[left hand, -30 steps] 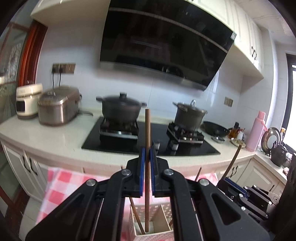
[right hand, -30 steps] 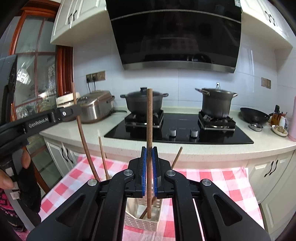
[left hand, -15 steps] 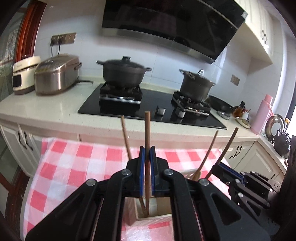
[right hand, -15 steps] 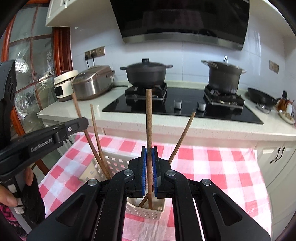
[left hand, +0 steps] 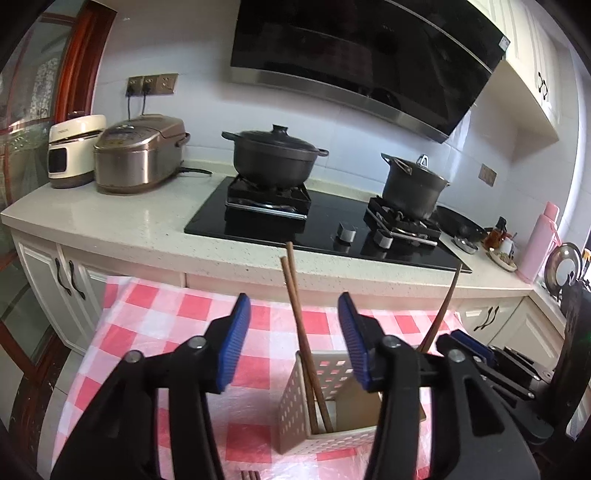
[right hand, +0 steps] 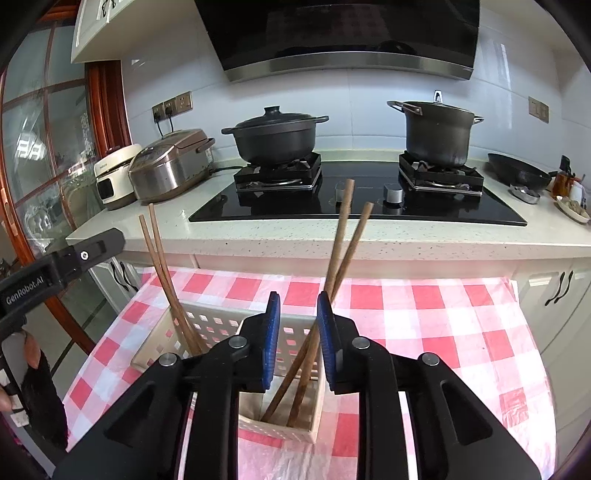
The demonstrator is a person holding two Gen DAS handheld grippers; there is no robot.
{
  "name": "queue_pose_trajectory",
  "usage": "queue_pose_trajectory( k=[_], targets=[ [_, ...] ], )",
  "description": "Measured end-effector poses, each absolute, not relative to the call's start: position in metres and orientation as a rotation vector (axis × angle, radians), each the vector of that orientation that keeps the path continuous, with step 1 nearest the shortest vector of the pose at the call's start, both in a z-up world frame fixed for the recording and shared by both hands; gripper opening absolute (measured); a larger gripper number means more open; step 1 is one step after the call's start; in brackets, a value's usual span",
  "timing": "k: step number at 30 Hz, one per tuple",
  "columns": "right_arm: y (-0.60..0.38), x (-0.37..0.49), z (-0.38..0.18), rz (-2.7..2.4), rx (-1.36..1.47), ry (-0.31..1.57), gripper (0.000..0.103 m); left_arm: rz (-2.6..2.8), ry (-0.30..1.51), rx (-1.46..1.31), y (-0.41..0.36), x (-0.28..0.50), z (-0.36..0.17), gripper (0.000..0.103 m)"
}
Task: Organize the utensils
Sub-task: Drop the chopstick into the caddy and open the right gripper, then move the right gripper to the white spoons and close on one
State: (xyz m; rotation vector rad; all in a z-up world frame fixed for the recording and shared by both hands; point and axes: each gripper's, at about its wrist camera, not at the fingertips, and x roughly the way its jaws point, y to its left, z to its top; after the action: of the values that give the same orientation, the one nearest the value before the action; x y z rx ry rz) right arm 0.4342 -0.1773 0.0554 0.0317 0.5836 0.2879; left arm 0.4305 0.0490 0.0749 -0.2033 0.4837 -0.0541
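Both grippers lowered | left gripper (left hand: 294, 338) opening | chopsticks (left hand: 301, 332) released

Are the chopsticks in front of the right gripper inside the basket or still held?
Inside. The two chopsticks stand tips down in the white basket, leaning; the right gripper is opening, fingers clear of them.

A black glass hob (right hand: 354, 206) is set into the speckled counter (right hand: 332, 240). A lidded black casserole pot (right hand: 275, 134) sits on the left burner; a taller stockpot (right hand: 437, 134) sits on the right burner. A black range hood (right hand: 343, 33) hangs above. Left of the hob stand a steel rice cooker (left hand: 138, 155) and, just beside it, a white cooker (left hand: 72, 149). A wall socket strip (left hand: 153, 85) is mounted above them. A pink flask (left hand: 537, 240) stands at the counter's right end. A red-and-white checked cloth (right hand: 424, 317) covers the lower surface.
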Motion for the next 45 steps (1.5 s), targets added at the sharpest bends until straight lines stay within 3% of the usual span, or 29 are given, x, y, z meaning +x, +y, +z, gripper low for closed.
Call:
queue_pose_trajectory(
  k=[2, 4, 6, 13, 17, 32, 45],
  targets=[
    [-0.182, 0.427, 0.058, 0.286, 0.041, 0.573, 0.029, -0.033, 0.465, -0.198, 0.052, 0.422, 0.079, 0.061],
    [-0.188, 0.418, 0.061, 0.283, 0.051, 0.559, 0.042, -0.007, 0.447, -0.188, 0.054, 0.413, 0.081, 0.069],
    [-0.192, 0.409, 0.063, 0.28, 0.053, 0.552, 0.043, 0.018, 0.43, -0.181, 0.057, 0.4, 0.083, 0.079],
    [-0.204, 0.37, 0.053, 0.266, 0.06, 0.552, 0.049, 0.099, 0.389, -0.101, 0.064, 0.349, 0.069, 0.098],
    [-0.206, 0.343, 0.042, 0.261, 0.049, 0.556, 0.058, 0.132, 0.387, -0.024, 0.063, 0.327, 0.053, 0.098],
    [-0.197, 0.249, -0.03, 0.203, 0.019, 0.641, 0.058, 0.128, 0.47, 0.038, 0.057, 0.255, -0.023, 0.098],
    [-0.173, 0.207, -0.084, 0.213, -0.034, 0.782, 0.057, 0.091, 0.502, 0.083, 0.047, 0.211, -0.057, 0.098]
  ],
)
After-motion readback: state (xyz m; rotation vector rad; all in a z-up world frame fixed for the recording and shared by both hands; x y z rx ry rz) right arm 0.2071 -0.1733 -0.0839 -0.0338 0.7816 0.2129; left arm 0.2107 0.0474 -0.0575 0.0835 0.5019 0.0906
